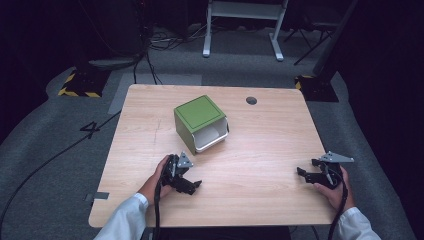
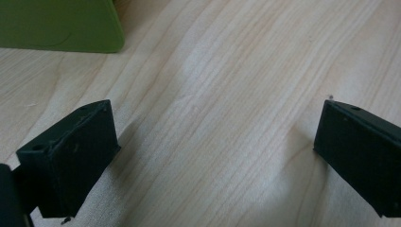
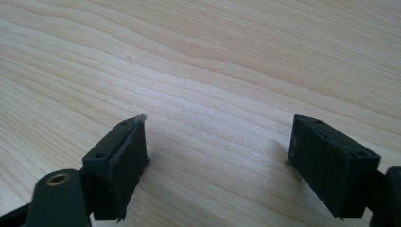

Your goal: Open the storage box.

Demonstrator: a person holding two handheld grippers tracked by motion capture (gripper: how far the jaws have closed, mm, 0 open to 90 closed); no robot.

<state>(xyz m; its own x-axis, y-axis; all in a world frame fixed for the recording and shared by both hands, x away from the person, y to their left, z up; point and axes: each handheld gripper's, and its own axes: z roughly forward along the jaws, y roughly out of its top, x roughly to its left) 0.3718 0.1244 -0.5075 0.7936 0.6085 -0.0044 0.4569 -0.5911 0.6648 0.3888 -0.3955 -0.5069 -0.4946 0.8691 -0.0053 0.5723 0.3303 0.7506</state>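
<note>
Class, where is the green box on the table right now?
In the high view the green box sits near the table's middle, slightly toward the far-left, just beyond the left tool; its open white front faces right.

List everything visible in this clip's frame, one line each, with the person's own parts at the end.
green box: 1, green shell with a white drawer partly slid out at its front, middle of the table
table: 1, light wood, centre of the high view
cable hole: 1, dark, far right part of the tabletop
white frame legs: 1 set, white, on the floor beyond the table
hazard-striped bases: 2, black and yellow, floor off the table's far corners
floor cables: several, dark, beyond the table
left gripper: 1, black, near left of the table, jaws open, nothing between them
right gripper: 1, black, near right, jaws open, nothing between them
hands and sleeves: 2, white sleeves, bottom edge
</note>
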